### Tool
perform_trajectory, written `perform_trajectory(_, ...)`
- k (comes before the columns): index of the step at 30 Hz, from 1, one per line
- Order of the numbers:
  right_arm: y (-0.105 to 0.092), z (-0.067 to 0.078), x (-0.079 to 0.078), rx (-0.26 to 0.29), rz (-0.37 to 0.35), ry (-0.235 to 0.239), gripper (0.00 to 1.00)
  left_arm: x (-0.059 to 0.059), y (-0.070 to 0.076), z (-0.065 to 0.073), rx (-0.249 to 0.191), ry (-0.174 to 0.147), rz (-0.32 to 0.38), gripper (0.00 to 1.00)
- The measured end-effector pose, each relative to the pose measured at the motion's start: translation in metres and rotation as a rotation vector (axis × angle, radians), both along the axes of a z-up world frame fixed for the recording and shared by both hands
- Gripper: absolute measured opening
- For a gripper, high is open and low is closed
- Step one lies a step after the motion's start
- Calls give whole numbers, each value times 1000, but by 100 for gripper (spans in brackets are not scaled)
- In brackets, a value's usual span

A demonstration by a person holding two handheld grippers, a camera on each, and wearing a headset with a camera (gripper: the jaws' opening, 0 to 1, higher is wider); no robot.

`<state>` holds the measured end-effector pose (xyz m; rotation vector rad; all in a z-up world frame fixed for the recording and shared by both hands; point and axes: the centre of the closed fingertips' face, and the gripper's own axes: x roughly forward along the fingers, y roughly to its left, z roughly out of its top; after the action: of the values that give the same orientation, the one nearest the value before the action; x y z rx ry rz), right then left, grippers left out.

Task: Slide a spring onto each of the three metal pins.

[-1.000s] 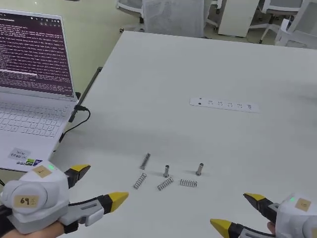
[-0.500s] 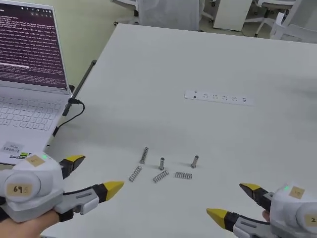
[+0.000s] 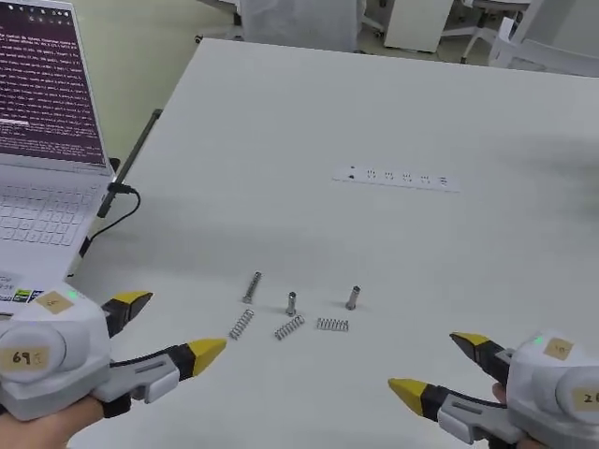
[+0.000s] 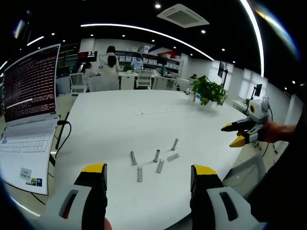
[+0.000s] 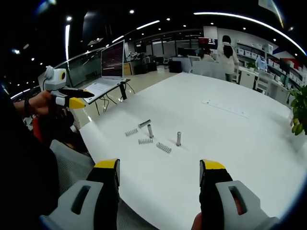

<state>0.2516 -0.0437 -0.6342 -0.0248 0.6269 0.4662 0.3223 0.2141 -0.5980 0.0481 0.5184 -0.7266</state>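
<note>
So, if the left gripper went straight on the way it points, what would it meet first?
Probably the nearest spring, then a pin behind it. How high the left gripper sits over the table is unclear, so it might pass above.

You are working at a large white table (image 3: pixel 393 112) in a bright open-plan office. An open laptop (image 3: pixel 37 122) showing lines of text stands to your left, a white power strip (image 3: pixel 396 178) lies on the tabletop, and a mesh office chair (image 3: pixel 299 19) stands past the far edge. Farther back, people (image 4: pixel 111 60) stand among rows of desks beneath strip lights (image 4: pixel 144 29) and a ceiling air vent (image 4: pixel 182 15), near a potted plant (image 4: pixel 208 91).
</note>
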Motion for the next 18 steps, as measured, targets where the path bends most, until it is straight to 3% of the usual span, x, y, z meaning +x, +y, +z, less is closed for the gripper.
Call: perform_trajectory(18, 6, 3, -3, 2, -5, 2, 66, 0, 2, 6, 5, 0, -13, 67)
